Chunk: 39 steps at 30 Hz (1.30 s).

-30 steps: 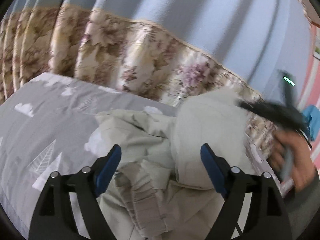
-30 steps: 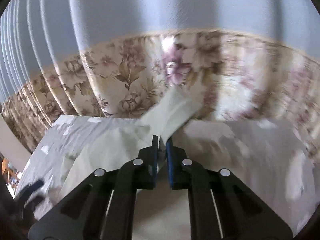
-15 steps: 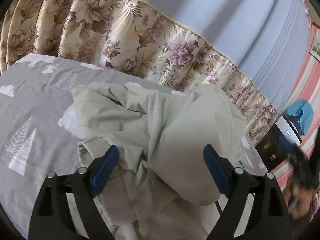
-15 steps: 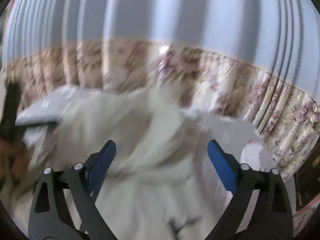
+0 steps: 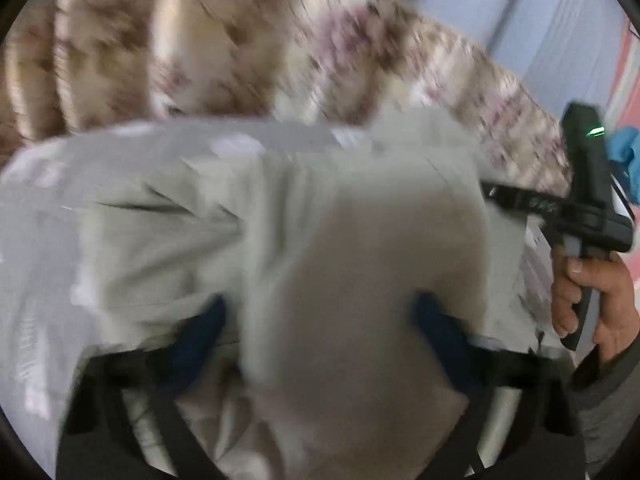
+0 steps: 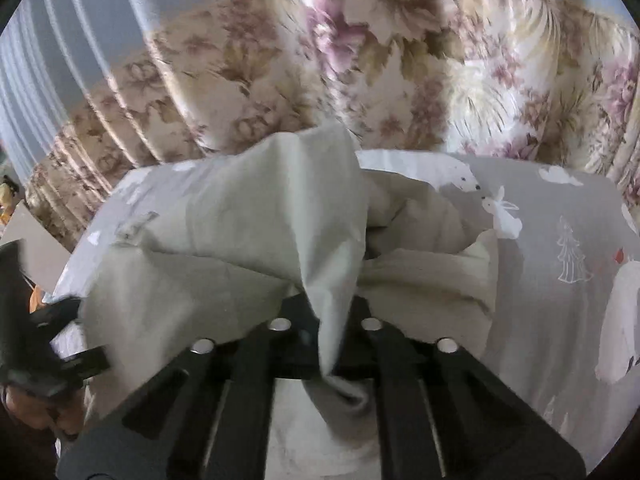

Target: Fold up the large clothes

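A large pale cream-green garment [image 5: 192, 240] lies crumpled on a grey printed bedsheet [image 5: 36, 220]. In the blurred left wrist view a rounded bulge of it fills the gap of my left gripper [image 5: 320, 312]. Those jaws are closing, and the blue pads [image 5: 204, 328] stand wide on either side of the bulge. My right gripper [image 6: 326, 312] is shut on a bunched fold of the garment [image 6: 280, 208], which rises out of its fingers and drapes to the left. The right gripper's body [image 5: 588, 208] and the hand [image 5: 592, 292] holding it show at the right.
A floral curtain [image 6: 360, 60] with a blue upper part hangs right behind the bed. The grey sheet [image 6: 560, 240] with animal and tree prints lies bare to the right of the garment. A person's hand [image 6: 36, 404] on the other tool sits at the left edge.
My right gripper went from shut to open and is now shut again on a fold lower down. The left view has swung and blurred, and the garment's bulge now sits deeper between the left jaws.
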Each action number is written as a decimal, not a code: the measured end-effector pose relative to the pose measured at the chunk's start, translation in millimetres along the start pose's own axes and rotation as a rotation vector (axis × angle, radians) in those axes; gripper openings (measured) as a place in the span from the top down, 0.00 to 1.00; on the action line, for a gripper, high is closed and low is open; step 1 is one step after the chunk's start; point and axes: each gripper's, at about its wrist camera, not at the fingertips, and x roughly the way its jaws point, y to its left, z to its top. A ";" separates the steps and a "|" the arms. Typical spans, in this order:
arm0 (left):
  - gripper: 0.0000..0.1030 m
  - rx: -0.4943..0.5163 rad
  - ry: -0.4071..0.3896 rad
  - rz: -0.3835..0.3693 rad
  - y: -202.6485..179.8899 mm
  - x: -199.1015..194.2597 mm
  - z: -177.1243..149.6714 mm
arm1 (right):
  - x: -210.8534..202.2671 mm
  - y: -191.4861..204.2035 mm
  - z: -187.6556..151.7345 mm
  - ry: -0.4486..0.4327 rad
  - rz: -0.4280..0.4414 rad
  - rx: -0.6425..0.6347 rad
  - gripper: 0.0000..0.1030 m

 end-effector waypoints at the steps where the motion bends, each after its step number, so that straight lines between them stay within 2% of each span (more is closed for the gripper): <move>1: 0.71 0.018 0.022 0.011 -0.9 5.5 3.6 | -7.1 0.2 0.7 -0.017 0.024 0.017 0.96; 2: 0.87 0.058 0.000 0.041 -2.0 3.8 9.7 | -16.6 1.0 2.8 -0.036 0.045 0.029 0.97; 6: 0.90 0.103 -0.185 0.124 12.1 -45.8 45.2 | -55.3 20.7 9.4 -0.120 0.055 -0.027 0.98; 7: 0.90 0.118 -0.235 0.141 15.2 -62.5 52.6 | -63.1 30.0 2.7 -0.128 0.045 -0.060 0.98; 8: 0.90 0.155 -0.297 0.199 15.6 -82.2 55.6 | -65.4 35.6 -2.6 -0.132 0.038 -0.083 0.97; 9: 0.90 0.173 -0.310 0.217 13.6 -86.8 54.8 | -63.7 41.2 -11.7 -0.128 0.024 -0.112 0.97; 10: 0.90 0.197 -0.283 0.213 12.7 -86.1 45.6 | -57.4 46.5 -21.1 -0.113 -0.009 -0.143 0.97; 11: 0.90 0.209 -0.242 0.211 12.1 -77.2 36.2 | -41.5 48.9 -34.9 -0.090 -0.093 -0.184 0.97; 13: 0.86 0.235 -0.123 0.218 13.9 -45.0 5.3 | -13.9 39.9 -51.6 -0.040 -0.154 -0.194 0.95; 14: 0.82 0.234 -0.057 0.216 18.2 -22.6 -17.5 | 2.2 28.3 -61.2 -0.002 -0.168 -0.165 0.86; 15: 0.81 0.222 -0.049 0.220 22.4 -14.3 -29.9 | 7.8 21.1 -65.5 0.007 -0.166 -0.146 0.82; 16: 0.79 0.211 -0.073 0.222 25.9 -11.6 -41.4 | 8.0 17.0 -68.3 0.001 -0.155 -0.138 0.75; 17: 0.76 0.217 -0.114 0.213 26.3 -15.4 -49.0 | 3.6 13.4 -69.2 -0.008 -0.160 -0.136 0.63; 18: 0.72 0.232 -0.127 0.205 23.7 -20.6 -51.3 | -0.3 10.1 -68.8 -0.009 -0.164 -0.130 0.58; 19: 0.61 0.238 -0.129 0.200 23.0 -27.9 -52.7 | -5.0 6.4 -68.3 -0.009 -0.158 -0.123 0.53; 20: 0.44 0.236 -0.134 0.196 23.4 -37.0 -54.7 | -12.0 2.1 -68.3 -0.009 -0.150 -0.116 0.51; 22: 0.32 0.218 -0.146 0.185 21.9 -57.0 -53.2 | -28.0 -1.2 -67.4 -0.028 -0.156 -0.121 0.47; 24: 0.21 0.170 -0.217 0.179 15.3 -88.9 -38.4 | -50.9 2.5 -62.2 -0.086 -0.173 -0.136 0.41; 26: 0.11 0.112 -0.314 0.149 7.9 -116.2 -18.3 | -69.3 8.7 -51.7 -0.148 -0.141 -0.130 0.20; 27: 0.09 0.096 -0.353 0.152 4.9 -121.8 -8.8 | -73.9 11.9 -46.2 -0.172 -0.129 -0.121 0.18; 28: 0.06 0.095 -0.376 0.188 1.0 -119.2 1.7 | -76.4 15.9 -41.9 -0.188 -0.123 -0.116 0.18; 30: 0.07 0.075 -0.353 0.267 -1.2 -104.3 17.4 | -78.6 29.1 -32.4 -0.232 -0.117 -0.114 0.17; 33: 0.06 0.023 -0.338 0.223 -7.5 -76.6 30.0 | -64.3 46.9 -25.0 -0.254 -0.102 -0.131 0.05; 35: 0.06 0.003 -0.309 0.214 -7.3 -48.9 27.2 | -39.9 50.8 -27.1 -0.207 -0.092 -0.151 0.03; 39: 0.06 0.015 -0.157 0.209 6.9 5.5 -0.6 | 5.9 38.9 -53.2 -0.059 -0.207 -0.184 0.04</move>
